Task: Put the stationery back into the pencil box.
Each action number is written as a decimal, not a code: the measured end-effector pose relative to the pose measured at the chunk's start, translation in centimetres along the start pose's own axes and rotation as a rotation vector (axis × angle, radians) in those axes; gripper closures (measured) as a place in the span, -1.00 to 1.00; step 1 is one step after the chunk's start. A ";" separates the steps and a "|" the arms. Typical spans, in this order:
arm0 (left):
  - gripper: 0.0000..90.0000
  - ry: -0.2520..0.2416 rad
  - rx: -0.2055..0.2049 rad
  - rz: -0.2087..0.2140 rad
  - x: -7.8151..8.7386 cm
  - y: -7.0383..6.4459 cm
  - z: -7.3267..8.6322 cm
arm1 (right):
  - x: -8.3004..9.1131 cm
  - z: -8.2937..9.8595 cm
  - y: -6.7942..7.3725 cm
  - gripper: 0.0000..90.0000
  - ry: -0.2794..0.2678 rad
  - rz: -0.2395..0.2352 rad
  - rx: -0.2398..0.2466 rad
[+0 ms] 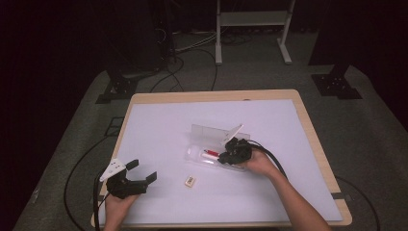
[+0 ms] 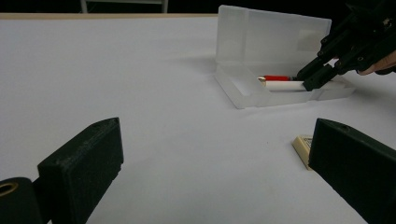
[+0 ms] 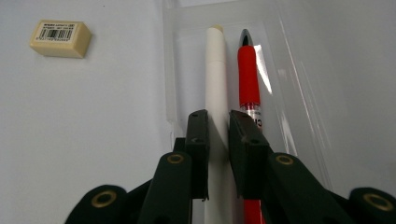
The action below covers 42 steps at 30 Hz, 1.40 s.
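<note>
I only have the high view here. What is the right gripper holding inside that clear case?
Observer: The right gripper has its jaws closed on a white pen, seen in the right gripper view.
Operator: Is it touching the red pen?
Observer: No. The red pen lies beside it in the case, with a thin gap between them.
Operator: And the small thing near the left gripper?
Observer: It's an eraser with a barcode label on top.
</note>
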State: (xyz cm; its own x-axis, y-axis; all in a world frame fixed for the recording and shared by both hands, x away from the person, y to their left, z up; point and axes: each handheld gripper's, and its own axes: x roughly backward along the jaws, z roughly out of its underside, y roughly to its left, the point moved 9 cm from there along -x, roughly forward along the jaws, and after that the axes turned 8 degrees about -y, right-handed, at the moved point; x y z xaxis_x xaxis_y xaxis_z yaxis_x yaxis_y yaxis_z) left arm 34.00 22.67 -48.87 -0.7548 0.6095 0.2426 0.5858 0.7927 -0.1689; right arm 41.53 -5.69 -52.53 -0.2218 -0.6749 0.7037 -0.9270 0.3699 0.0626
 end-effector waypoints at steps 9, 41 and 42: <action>-0.94 0.001 0.002 0.001 0.0 0.0 0.0 | 0.1 0.0 0.0 0.70 -0.005 0.002 -0.002; -0.94 0.003 0.000 0.001 -0.2 -0.2 0.0 | 3.6 -1.7 1.0 0.44 -0.120 0.017 -0.004; -0.94 0.002 0.001 0.001 -0.2 -0.2 0.0 | 3.6 -1.7 1.1 0.43 -0.124 0.016 -0.005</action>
State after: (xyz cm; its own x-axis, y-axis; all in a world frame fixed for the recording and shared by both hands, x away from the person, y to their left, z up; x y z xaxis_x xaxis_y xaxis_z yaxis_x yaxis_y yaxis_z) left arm 34.00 22.39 -48.92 -0.7535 0.6105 0.2442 0.5865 0.7919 -0.1701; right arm 40.23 -6.67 -48.72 -0.2728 -0.7422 0.6121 -0.9216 0.3843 0.0553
